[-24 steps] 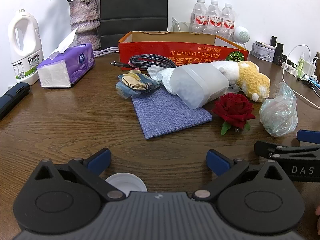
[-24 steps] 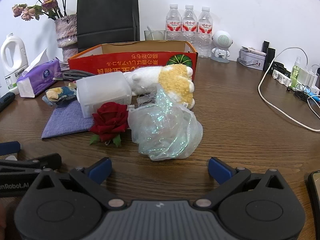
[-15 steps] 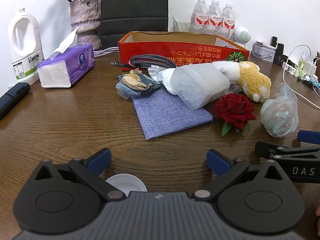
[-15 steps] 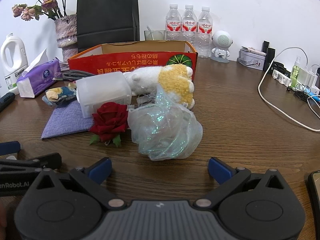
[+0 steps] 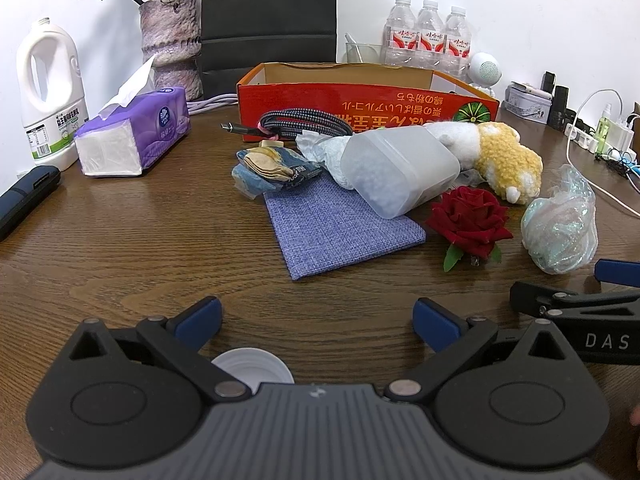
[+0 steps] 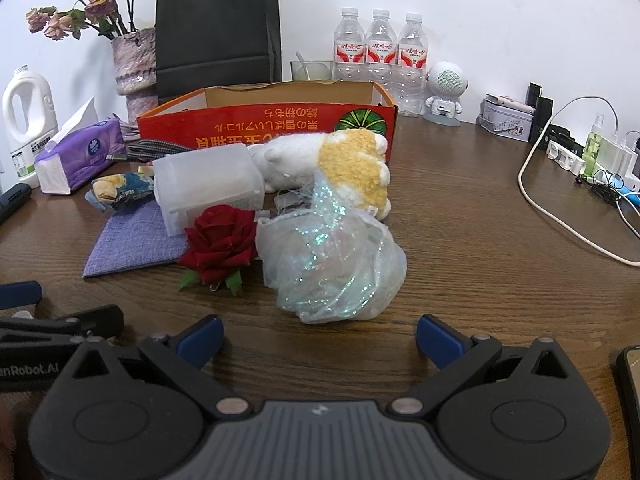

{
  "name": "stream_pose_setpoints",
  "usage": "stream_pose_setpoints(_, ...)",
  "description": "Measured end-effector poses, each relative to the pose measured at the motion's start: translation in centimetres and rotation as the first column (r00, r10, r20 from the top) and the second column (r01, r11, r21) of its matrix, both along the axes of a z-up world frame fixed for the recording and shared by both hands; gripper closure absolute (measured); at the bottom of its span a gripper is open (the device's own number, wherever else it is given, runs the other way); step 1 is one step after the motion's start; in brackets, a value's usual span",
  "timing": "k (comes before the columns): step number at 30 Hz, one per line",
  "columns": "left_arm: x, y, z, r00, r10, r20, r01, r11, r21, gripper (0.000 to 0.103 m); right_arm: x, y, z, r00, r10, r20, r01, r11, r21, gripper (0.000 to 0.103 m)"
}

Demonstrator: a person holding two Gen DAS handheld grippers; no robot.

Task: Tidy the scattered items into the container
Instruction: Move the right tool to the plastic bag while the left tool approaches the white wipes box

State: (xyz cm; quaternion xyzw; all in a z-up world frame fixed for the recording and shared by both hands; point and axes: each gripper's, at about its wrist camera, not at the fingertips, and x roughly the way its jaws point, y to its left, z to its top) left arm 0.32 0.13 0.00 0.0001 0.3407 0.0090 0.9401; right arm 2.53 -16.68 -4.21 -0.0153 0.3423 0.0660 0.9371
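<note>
Left hand-held gripper (image 5: 316, 318) unmoved, bare table (image 5: 160, 248) ahead

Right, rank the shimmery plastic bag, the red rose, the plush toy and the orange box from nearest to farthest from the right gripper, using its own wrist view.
From the right gripper, jaws open:
1. Shimmery plastic bag, just ahead, centre.
2. Red rose, ahead-left, beside the bag.
3. Plush toy, behind the bag.
4. Orange box, farthest, behind the toy.

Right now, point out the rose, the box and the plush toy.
rose (image 6: 221, 236), right wrist view, on the red petals.
box (image 6: 256, 128), right wrist view, on its red front wall.
plush toy (image 5: 506, 158), left wrist view, on its yellow part.
</note>
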Motion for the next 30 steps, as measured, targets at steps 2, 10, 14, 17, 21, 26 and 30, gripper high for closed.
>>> stream_pose_setpoints(2,0.0,0.0,0.0,1.0,0.002,0.0,-0.002,1.0,0.0,0.0,0.0,0.0,0.0,1.0,-0.006,0.0,0.006,1.0,-0.001,0.0)
stream_pose_setpoints(10,0.1,0.0,0.0,1.0,0.004,0.0,-0.004,1.0,0.001,0.0,0.0,0.2,-0.1,1.0,-0.021,0.0,0.021,1.0,-0.004,0.0)
stream_pose_setpoints(14,0.1,-0.1,0.0,1.0,0.004,0.0,-0.004,1.0,0.001,0.0,-0.1,0.1,-0.1,1.0,-0.02,0.001,0.02,1.0,-0.002,0.0)
stream_pose_setpoints(17,0.1,0.0,0.0,1.0,0.005,0.002,-0.005,1.0,-0.003,0.0,-0.3,0.0,-0.1,1.0,-0.015,0.002,0.015,1.0,-0.003,0.0)
stream_pose_setpoints(21,-0.4,0.6,0.4,0.999,-0.007,0.045,0.009,0.999,-0.044,0.0,-0.5,-0.1,0.1,1.0,-0.002,-0.005,0.002,1.0,-0.001,0.004)
stream_pose_setpoints(26,0.2,1.6,1.8,0.996,0.022,0.085,-0.014,0.996,-0.091,0.0,-0.5,-0.3,1.9,0.999,0.033,0.033,-0.034,0.999,0.013,0.009)
stream_pose_setpoints(30,1.2,1.5,2.5,0.992,-0.047,0.121,0.055,0.996,-0.066,0.006,0.4,-0.5,3.0,0.997,0.034,0.075,-0.034,0.999,-0.001,0.014)
